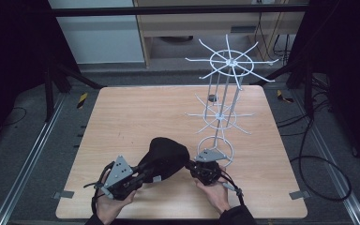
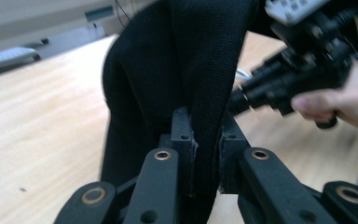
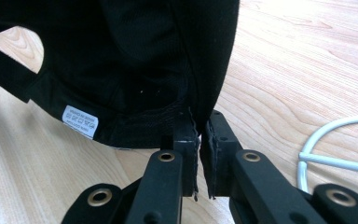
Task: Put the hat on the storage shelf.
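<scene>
1. A black cap [image 1: 165,154] sits low over the near middle of the wooden desk [image 1: 136,112], held between the two claws; from above I cannot tell whether its underside touches the wood.
2. The left claw [image 1: 146,172] reaches in from the near left. In the left gripper view its pads are pressed together on a fold of the cap's black fabric [image 2: 205,84], with only the cloth between them.
3. The right claw [image 1: 191,166] comes in from the near right. In the right gripper view its jaws are nearly closed on the cap's edge [image 3: 205,70], pinching the cloth; a small white label [image 3: 79,121] shows inside the cap, and the opening above the back strap lies at upper left.
4. A white wire rack [image 1: 222,93] stands upright on the right half of the desk, with rings of spokes at the top and the middle and a round wire base. Its base [image 3: 340,144] lies just beside the right claw, close behind the person's right hand [image 1: 215,190].
5. The rack's spokes are bare. A small dark object [image 1: 212,98] sits by the rack's poles, too small to identify.
6. The left hand [image 1: 112,204] rests at the near edge of the desk.
</scene>
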`<move>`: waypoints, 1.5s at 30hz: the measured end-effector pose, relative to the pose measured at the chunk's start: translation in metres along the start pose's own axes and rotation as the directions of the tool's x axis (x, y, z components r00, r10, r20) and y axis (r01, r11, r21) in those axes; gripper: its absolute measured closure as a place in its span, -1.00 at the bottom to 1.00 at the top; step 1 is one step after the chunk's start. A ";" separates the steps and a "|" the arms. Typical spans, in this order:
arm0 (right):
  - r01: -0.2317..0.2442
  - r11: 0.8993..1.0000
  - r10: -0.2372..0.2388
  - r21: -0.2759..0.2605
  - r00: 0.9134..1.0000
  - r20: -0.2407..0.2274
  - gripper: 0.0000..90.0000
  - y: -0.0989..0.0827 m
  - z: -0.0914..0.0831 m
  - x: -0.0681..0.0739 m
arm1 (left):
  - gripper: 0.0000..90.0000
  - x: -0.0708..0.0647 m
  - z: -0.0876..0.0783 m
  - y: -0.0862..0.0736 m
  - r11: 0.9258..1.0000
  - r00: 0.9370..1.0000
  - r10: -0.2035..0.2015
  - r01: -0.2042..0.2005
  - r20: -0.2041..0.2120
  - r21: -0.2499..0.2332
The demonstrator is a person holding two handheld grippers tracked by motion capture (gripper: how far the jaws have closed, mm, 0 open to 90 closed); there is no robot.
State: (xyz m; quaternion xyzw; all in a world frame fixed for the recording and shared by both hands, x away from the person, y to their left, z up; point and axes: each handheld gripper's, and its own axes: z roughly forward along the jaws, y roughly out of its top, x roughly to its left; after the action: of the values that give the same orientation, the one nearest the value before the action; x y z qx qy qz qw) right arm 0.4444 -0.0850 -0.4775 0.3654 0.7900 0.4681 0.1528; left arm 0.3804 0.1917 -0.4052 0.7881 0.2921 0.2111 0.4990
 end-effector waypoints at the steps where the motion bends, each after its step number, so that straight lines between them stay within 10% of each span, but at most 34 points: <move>1: 0.000 1.000 0.000 0.000 1.000 0.000 0.88 0.000 0.000 0.000 | 0.80 -0.002 0.001 -0.004 1.000 1.000 0.001 -0.001 0.009 0.009; 19: 0.020 1.000 -0.020 0.008 0.999 0.040 0.37 -0.004 -0.026 -0.010 | 0.79 -0.022 0.022 -0.037 0.986 0.998 0.044 -0.051 0.045 0.156; 25: -0.002 0.990 0.005 -0.141 1.000 0.025 0.37 0.007 -0.064 -0.015 | 0.78 -0.026 0.028 -0.041 0.981 0.997 0.061 -0.070 0.054 0.182; 31: -0.008 0.977 0.008 -0.212 1.000 -0.005 0.48 0.021 -0.064 -0.003 | 0.75 -0.031 0.036 -0.043 0.974 0.995 0.071 -0.086 0.076 0.208; 39: 0.019 0.982 -0.028 -0.189 0.999 -0.045 0.49 0.032 -0.044 0.015 | 0.64 -0.039 0.051 -0.045 0.964 0.990 0.079 -0.105 0.113 0.244; 45: 0.020 0.993 -0.026 -0.120 0.999 -0.043 0.59 0.022 -0.045 0.006 | 0.20 -0.032 0.042 -0.041 0.976 0.990 0.008 -0.038 0.141 0.213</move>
State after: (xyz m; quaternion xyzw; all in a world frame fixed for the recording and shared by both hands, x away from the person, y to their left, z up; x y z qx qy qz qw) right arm 0.4239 -0.1024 -0.4350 0.3361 0.7680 0.5205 0.1623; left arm 0.3722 0.1561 -0.4610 0.8537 0.2686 0.1285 0.4273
